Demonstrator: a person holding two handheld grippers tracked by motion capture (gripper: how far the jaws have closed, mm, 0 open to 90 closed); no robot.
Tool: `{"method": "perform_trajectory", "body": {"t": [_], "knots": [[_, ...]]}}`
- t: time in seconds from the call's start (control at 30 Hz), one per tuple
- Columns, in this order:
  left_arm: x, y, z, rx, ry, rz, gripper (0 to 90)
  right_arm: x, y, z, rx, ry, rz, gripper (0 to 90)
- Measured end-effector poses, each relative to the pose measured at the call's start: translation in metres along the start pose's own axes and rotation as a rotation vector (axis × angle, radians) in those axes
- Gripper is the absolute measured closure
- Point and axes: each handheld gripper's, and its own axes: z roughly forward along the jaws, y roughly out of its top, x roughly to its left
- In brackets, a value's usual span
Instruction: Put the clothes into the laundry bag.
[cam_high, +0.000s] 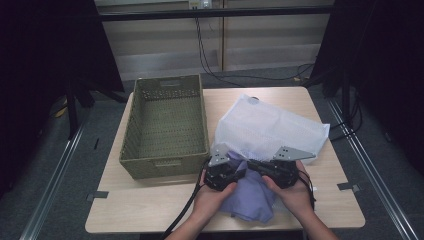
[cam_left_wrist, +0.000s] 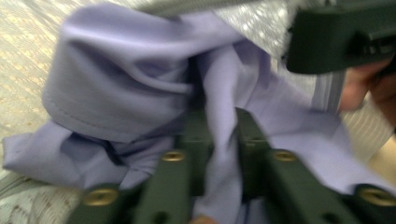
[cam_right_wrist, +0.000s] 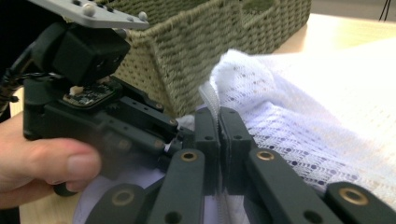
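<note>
Lilac garment (cam_high: 250, 192): soft, light, limp cloth, best pinched at a fold; lies right of the woven basket (cam_high: 165, 125), half out of a white mesh bag (cam_high: 270, 127). Left gripper (cam_high: 227, 175) pinches a lilac fold. Right gripper (cam_high: 265, 170), jaws pressed together, nips the bag's zipper edge.
</note>
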Motion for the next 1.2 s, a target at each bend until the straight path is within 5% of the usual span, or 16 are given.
{"method": "perform_trajectory", "body": {"t": [0.17,0.23,0.33,0.4,0.5,0.6,0.73,0.8,0.87,0.97,1.03,1.1,1.2], "knots": [[-0.009,0.008,-0.005,-0.127,-0.043,0.047,83.2,0.004,0.012,-0.012,-0.071,-0.003,-0.012,87.4],[-0.011,0.01,-0.004,-0.15,0.004,0.047,82.4,0.006,0.016,-0.017,-0.091,-0.001,-0.017,87.4],[-0.008,0.01,0.004,-0.1,0.163,0.072,76.1,0.005,0.015,-0.017,-0.083,0.002,-0.019,87.4],[-0.003,0.008,0.003,-0.1,0.111,0.038,58.9,0.003,0.011,-0.014,-0.07,-0.007,-0.011,87.4],[-0.006,0.008,-0.009,-0.086,0.048,0.05,21.5,-0.001,0.005,-0.012,-0.049,-0.015,0.0,87.4],[-0.006,0.004,-0.017,-0.044,0.051,0.026,11.2,-0.006,0.002,-0.011,-0.042,-0.032,0.021,87.5],[-0.004,-0.007,-0.003,0.108,0.012,-0.008,5.7,-0.009,0.0,-0.008,-0.036,-0.049,0.037,87.5],[-0.006,-0.012,0.005,0.152,0.035,-0.007,8.7,-0.009,-0.001,-0.006,-0.027,-0.044,0.038,87.5],[-0.01,-0.014,0.008,0.153,0.044,0.032,23.8,-0.008,-0.001,-0.005,-0.022,-0.043,0.035,87.5],[-0.014,-0.013,0.011,0.164,0.039,0.086,58.3,-0.005,-0.001,-0.003,-0.015,-0.031,0.027,87.5],[-0.013,-0.01,0.011,0.15,0.004,0.066,77.0,-0.002,0.001,-0.002,-0.01,-0.034,0.009,87.5],[-0.014,-0.006,0.008,0.115,-0.021,0.067,81.3,0.003,0.005,-0.002,-0.027,-0.03,-0.01,87.5],[-0.021,0.005,0.001,-0.003,-0.055,0.066,81.9,0.012,0.013,-0.008,-0.061,-0.021,-0.036,87.6]]}}
